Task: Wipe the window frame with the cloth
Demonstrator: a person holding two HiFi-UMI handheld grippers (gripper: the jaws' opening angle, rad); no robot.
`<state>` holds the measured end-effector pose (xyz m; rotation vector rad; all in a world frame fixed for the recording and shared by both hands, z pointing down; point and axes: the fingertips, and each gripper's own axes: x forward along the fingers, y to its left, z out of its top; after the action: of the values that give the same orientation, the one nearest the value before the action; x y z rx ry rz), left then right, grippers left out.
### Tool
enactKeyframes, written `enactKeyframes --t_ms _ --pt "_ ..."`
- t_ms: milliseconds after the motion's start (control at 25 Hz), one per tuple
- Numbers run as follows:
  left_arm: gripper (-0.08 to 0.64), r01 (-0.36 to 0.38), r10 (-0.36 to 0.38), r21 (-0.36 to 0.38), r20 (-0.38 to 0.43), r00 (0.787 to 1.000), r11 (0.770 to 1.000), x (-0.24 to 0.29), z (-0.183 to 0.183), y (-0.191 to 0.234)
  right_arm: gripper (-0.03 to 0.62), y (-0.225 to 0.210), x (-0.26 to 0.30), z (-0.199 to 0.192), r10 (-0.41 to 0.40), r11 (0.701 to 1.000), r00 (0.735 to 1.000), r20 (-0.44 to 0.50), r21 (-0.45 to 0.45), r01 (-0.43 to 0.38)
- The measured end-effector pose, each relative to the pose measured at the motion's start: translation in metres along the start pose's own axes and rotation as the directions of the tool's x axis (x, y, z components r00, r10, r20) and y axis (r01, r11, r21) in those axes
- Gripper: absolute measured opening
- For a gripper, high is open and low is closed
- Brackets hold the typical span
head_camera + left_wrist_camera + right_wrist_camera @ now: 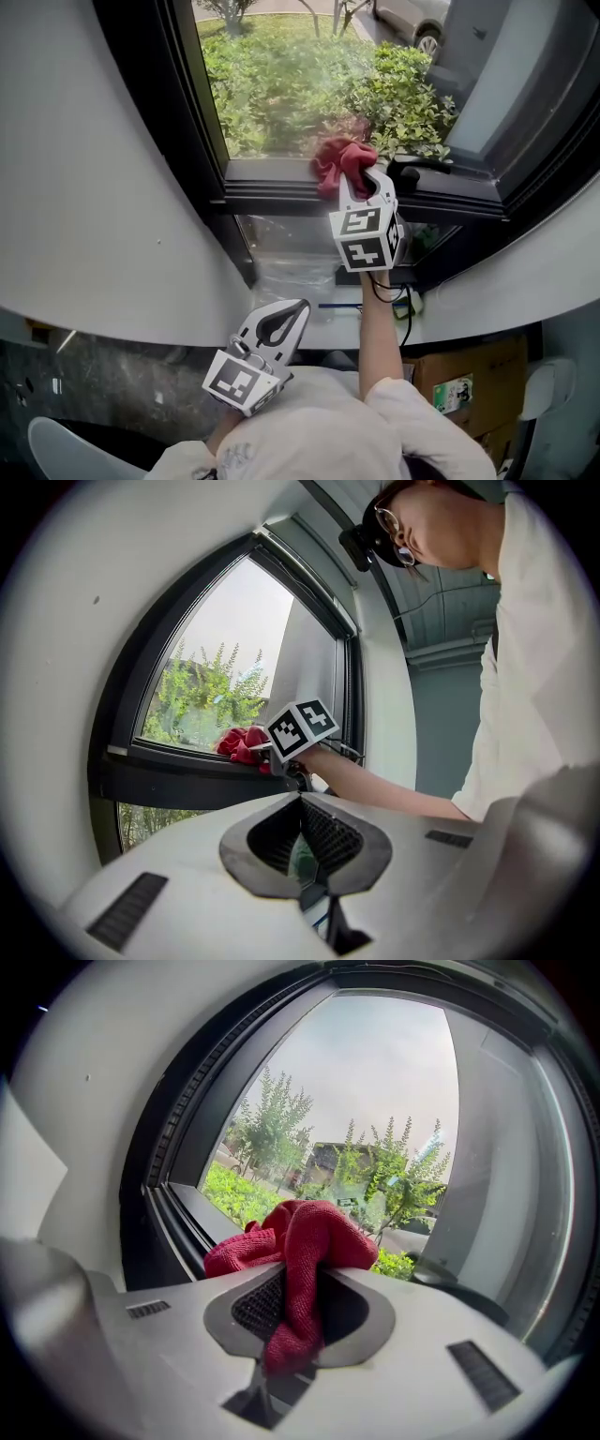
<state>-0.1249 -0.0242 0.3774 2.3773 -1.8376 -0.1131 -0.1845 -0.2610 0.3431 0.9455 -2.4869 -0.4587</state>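
A red cloth [337, 159] rests against the dark window frame [272, 190] on its lower rail. My right gripper [364, 176] is shut on the cloth, arm stretched up to the sill. In the right gripper view the cloth [302, 1241] bunches out over the jaws of that gripper [305, 1274], with the frame [173, 1208] just beyond at left. My left gripper [299, 307] hangs low near the person's chest, shut with nothing in it. From the left gripper view, the left gripper [300, 800] points toward the cloth [240, 743] on the frame [173, 772].
A black window handle [413, 172] sticks out just right of the cloth. The opened sash [525, 103] angles in at the right. White wall [103, 187] flanks the window at left. A cardboard box [469, 375] sits on the floor below. Bushes [281, 84] grow outside.
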Motion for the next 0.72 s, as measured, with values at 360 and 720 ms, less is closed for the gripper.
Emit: enactKeyframes --t_ms 360,720 --pt "0.009 -0.002 0.002 0.005 0.007 1.000 1.000 -0.002 0.003 0.003 0.084 0.000 0.000 -0.001 0.004 1.000 1.000 0.007 -0.002 -0.004" --pt "0.009 -0.013 0.013 0.012 0.018 1.000 1.000 -0.009 0.005 0.008 0.084 0.013 -0.019 0.030 0.046 0.996 0.978 0.202 0.070 -0.062"
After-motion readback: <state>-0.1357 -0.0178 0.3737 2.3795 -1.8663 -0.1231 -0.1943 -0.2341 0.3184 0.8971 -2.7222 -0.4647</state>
